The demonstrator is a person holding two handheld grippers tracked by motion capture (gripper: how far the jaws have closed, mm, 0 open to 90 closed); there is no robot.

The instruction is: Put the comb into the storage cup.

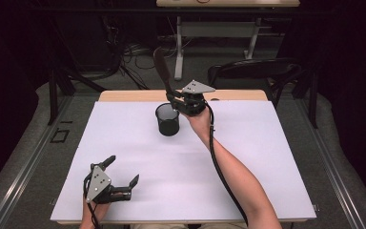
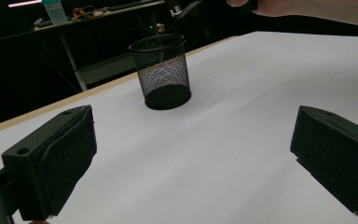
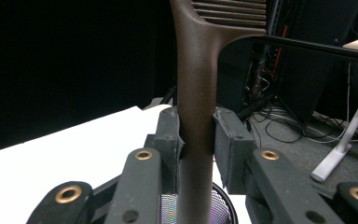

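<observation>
A brown comb is pinched upright by the right gripper at the mesh cup's one o'clock rim; the left gripper is held spread.

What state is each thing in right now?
comb: upright, clamped, handle end over the cup's mouth
mesh pen cup: upright on the table, looks empty
right tool: shut on the comb, above the cup
left tool: open, holding nothing, low over the table

My right gripper is raised at the far side, jaws clamped; my left gripper rests near me, jaws spread wide.
</observation>
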